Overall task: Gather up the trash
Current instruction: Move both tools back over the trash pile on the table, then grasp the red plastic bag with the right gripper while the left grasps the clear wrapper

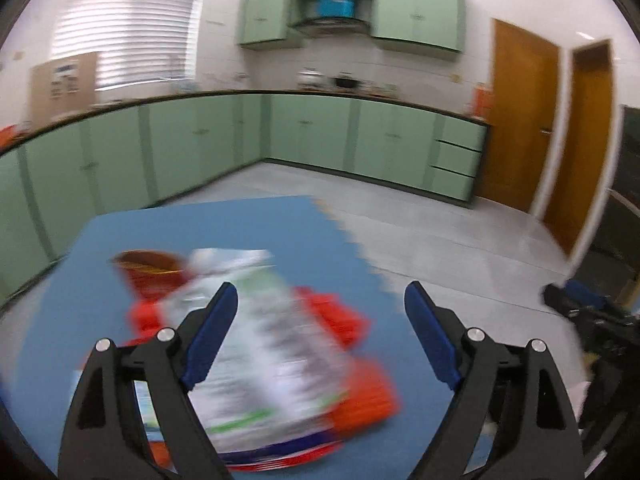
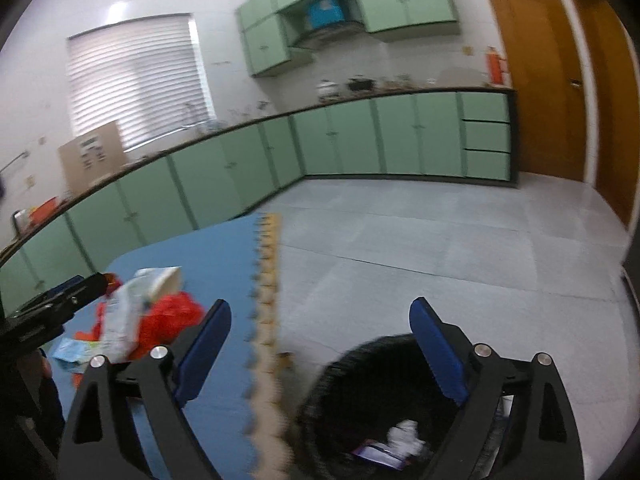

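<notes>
Only the right wrist view shows the black trash bin [image 2: 360, 412], low and right of centre on the grey floor, with crumpled white paper [image 2: 406, 434] inside. The right gripper [image 2: 320, 320] hovers above it, jaws spread wide, holding nothing. The left wrist view alone shows the trash up close: a blurred white wrapper [image 1: 264, 344] lying over orange packaging [image 1: 360, 392] and a red cup [image 1: 150, 270] on the blue mat [image 1: 248, 224]. The left gripper [image 1: 320, 300] is wide open and empty, the wrapper lower centre between its fingers.
</notes>
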A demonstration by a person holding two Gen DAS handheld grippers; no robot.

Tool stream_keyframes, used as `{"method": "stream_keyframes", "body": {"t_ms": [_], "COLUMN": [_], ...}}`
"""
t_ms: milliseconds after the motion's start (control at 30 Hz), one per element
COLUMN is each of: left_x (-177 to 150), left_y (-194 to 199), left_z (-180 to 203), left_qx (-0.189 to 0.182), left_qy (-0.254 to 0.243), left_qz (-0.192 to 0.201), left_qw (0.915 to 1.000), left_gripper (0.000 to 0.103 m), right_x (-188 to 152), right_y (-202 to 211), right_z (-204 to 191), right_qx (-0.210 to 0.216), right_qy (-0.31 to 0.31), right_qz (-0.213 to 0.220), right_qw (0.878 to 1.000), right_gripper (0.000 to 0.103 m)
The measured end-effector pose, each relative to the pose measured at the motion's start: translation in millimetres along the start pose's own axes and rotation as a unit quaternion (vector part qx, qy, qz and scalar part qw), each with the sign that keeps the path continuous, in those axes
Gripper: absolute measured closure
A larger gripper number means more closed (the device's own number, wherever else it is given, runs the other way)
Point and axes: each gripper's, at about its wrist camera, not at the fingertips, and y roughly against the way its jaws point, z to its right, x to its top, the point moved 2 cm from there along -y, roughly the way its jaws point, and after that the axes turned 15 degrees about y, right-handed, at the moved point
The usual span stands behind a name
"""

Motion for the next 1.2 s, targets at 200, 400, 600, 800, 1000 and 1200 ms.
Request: {"method": "stream_keyframes", "body": {"t_ms": [200, 400, 600, 800, 1000, 1200], "left_x": [5, -4, -10, -7, -7, -8], "left_y": [14, 17, 16, 10, 2, -7], "left_z": [-64, -95, -110, -111, -105, -103], "left_qx": [0.083, 0.108, 0.108, 0.096, 0.087, 0.089], "left_qy": [0.027, 0.035, 0.043, 0.052, 0.051, 0.05], "left_qz": [0.012, 0.01, 0.002, -0.003, -0.008, -0.015], "left_qw": [0.9961, 0.9934, 0.9932, 0.994, 0.9949, 0.9946], "left_gripper": [0.02, 0.02, 0.02, 0.02, 0.02, 0.02], "right_x": [11, 6, 5, 14, 11, 4], "right_y": [-30, -49, -59, -76, -101, -116], "right_z": [-65, -123, -145, -119, -116, -126], "right_qx": [0.055, 0.12, 0.125, 0.095, 0.108, 0.134], "right_qy": [0.032, 0.077, 0.109, 0.084, 0.085, 0.092], "right_qz": [0.005, -0.011, -0.021, -0.029, -0.056, -0.076], "right_qw": [0.998, 0.99, 0.986, 0.992, 0.989, 0.984], "right_gripper": [0.019, 0.033, 0.038, 0.043, 0.048, 0.06]}}
